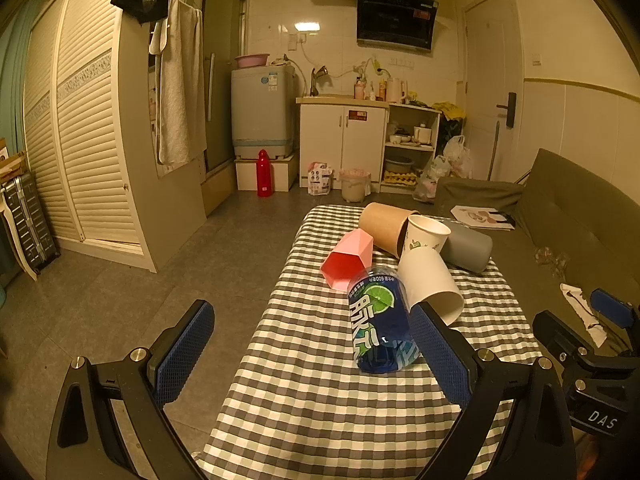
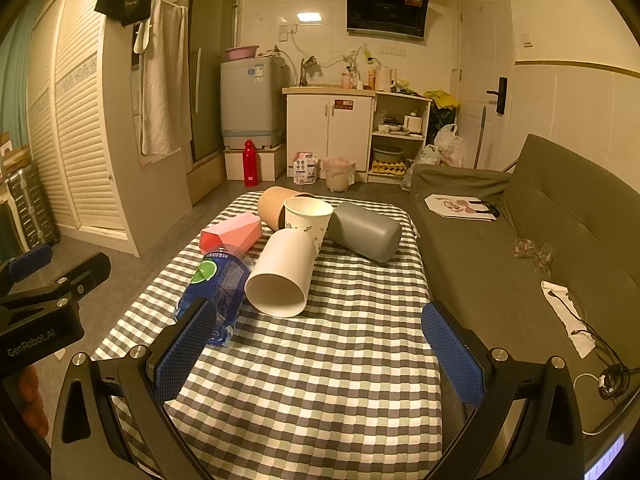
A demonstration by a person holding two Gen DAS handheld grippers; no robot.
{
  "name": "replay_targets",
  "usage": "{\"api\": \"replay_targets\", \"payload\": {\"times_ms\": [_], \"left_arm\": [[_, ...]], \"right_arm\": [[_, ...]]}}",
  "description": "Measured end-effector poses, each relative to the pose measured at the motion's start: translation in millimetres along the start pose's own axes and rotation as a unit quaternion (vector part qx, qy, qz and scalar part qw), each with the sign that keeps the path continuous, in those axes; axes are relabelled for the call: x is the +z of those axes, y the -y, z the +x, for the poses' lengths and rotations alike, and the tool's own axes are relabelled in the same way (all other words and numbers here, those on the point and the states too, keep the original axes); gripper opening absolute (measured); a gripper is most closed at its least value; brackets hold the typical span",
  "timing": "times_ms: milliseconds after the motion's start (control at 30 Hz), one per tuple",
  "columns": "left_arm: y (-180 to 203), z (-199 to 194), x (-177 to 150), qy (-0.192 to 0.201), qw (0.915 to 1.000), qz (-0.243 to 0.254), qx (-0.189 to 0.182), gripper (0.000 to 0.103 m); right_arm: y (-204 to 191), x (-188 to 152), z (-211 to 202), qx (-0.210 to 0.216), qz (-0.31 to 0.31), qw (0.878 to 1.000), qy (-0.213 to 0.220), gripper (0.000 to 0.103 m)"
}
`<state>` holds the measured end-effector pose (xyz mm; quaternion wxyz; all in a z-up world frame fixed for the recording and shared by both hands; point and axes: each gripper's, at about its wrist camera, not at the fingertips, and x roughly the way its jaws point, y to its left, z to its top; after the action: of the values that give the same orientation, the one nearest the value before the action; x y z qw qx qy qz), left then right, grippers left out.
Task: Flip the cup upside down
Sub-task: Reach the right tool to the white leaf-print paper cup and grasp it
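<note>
- Since nothing sits between its fingers, fair to call the left gripper (image 1: pixel 312 316) spread wide and empty; held low at the near left edge of the checked table (image 2: pixel 320 380), seemingly in reserve.
- Next along, a pink faceted cup (image 2: pixel 232 232) on its side, mouth toward the near left, touching the bottle.
- Just nearer, a blue bottle (image 2: pixel 218 280) lying down, label up, pressed against the white cup; probably clutter and no part of the job.
- Beside that, a white cup (image 2: pixel 280 272) on its side, open mouth facing the cameras, base tucked under the printed cup.
- Behind, a brown paper cup (image 2: pixel 274 206), also tipped over, wedged against the printed one.
- At the middle of the cluster, far half of the table, a printed paper cup (image 2: pixel 306 218): mouth up and so, by judgement, the one to turn over. Hemmed in on three sides, hence best reached from above or from the right.
- To its right, a grey cup (image 2: pixel 366 236) lying down, leaning on the printed cup.
- Nearer the sofa (image 2: pixel 500 248), the right gripper (image 2: pixel 320 316): likewise spread, empty, aimed at the cluster yet well short of it, apparently lined up for an approach.
</note>
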<state>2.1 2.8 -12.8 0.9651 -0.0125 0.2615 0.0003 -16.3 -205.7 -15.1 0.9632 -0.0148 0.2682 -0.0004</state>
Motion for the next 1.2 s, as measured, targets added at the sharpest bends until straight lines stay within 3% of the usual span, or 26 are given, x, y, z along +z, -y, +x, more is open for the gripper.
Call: {"api": "replay_targets", "payload": {"times_ms": [267, 533, 800, 1033, 1200], "left_arm": [[-1.1, 9.2, 1.8, -0.015, 0.9999, -0.007, 0.002, 0.101], [-6.7, 39.2, 16.5, -0.039, 0.9987, -0.017, 0.028, 0.101], [-23.1, 78.5, 17.4, -0.065, 0.9946, -0.037, 0.072, 0.101], [-34.1, 93.9, 11.8, -0.083, 0.9918, -0.056, 0.079, 0.101], [-32.8, 96.5, 11.9, -0.087, 0.9919, -0.056, 0.074, 0.101]], "right_arm": [[-0.6, 0.9, 5.5, 0.002, 0.0, 1.0, -0.009, 0.103], [1.9, 12.5, 44.4, 0.009, 0.004, 0.999, -0.051, 0.103], [5.7, 45.0, 128.9, 0.025, 0.025, 0.995, -0.091, 0.103], [-5.0, 67.5, 202.6, 0.026, 0.008, 0.993, -0.118, 0.103], [-2.6, 81.3, 238.7, 0.025, 0.042, 0.99, -0.135, 0.103]]}}
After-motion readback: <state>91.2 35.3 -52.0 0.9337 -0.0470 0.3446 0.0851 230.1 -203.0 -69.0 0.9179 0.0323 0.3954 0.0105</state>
